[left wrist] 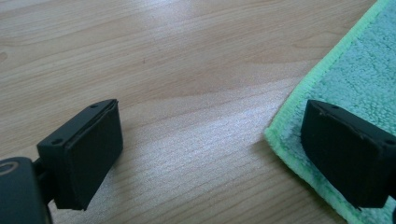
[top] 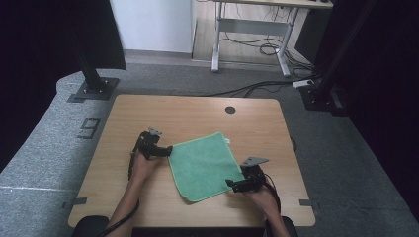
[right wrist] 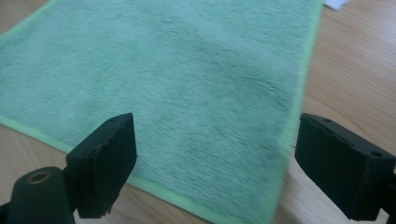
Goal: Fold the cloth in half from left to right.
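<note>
High view: square green microfibre cloth (top: 205,166) flat mid light wooden table (top: 148,113), left gripper (top: 164,151) and right gripper (top: 234,184) at opposite corners.

Left gripper view: jaws wide, one pad (left wrist: 345,156) over the hem; advance before pinching.

Right gripper view: jaws wide, straddling the near corner, nothing held; lower, then close.

- High view sits above the near side, looking forward and down over the whole light wooden table (top: 148,106).
- Both gripper views ride low, super close.
- All three share the green fluffy cloth (top: 205,165) (left wrist: 359,70) (right wrist: 187,84).
</note>
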{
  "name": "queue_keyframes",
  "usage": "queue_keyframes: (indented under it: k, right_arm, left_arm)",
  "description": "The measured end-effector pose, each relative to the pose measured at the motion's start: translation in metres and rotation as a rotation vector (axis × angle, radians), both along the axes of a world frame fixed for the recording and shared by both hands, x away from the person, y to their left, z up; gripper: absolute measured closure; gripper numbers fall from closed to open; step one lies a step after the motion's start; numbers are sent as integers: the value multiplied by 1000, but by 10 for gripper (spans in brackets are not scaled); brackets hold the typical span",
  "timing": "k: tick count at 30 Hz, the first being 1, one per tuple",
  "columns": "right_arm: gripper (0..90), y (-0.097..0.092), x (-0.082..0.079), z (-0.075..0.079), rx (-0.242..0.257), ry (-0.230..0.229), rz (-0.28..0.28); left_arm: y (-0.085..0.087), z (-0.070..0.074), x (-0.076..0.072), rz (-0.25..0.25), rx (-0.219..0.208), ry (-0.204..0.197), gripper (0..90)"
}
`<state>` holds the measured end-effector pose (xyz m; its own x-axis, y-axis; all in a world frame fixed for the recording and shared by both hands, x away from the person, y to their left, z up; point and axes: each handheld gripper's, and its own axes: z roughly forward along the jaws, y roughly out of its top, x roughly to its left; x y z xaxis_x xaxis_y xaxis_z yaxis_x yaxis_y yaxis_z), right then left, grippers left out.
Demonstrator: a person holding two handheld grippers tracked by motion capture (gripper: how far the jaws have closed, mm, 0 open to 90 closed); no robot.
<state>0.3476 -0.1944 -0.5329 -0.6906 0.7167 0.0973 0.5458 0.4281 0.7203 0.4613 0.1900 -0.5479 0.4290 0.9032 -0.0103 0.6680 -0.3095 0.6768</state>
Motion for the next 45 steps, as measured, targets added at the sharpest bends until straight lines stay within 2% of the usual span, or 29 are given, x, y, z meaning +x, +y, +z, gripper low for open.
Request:
queue_keyframes:
  k: [9, 15, 25, 33, 37, 40, 45]
  right_arm:
    - [193, 32, -10, 0, 25, 16, 132]
    - [251, 56, -17, -2, 45, 46, 220]
    - [329, 95, -30, -4, 8, 62, 377]
    - [381, 121, -35, -2, 1, 72, 438]
    - [465, 137, -37, 2, -5, 63, 458]
    - [586, 149, -37, 5, -51, 47, 466]
    - [799, 159, -37, 4, -95, 44, 473]
  left_arm:
    - [0, 0, 0, -2, 2, 1, 64]
    - [0, 0, 0, -2, 2, 0, 64]
    - [0, 0, 0, 6, -2, -3, 74]
    - [0, 0, -1, 8, -4, -10, 98]
    - [0, 0, -1, 8, -3, -8, 100]
    - [0, 0, -1, 8, -3, -8, 100]
    - [0, 0, -2, -1, -6, -12, 111]
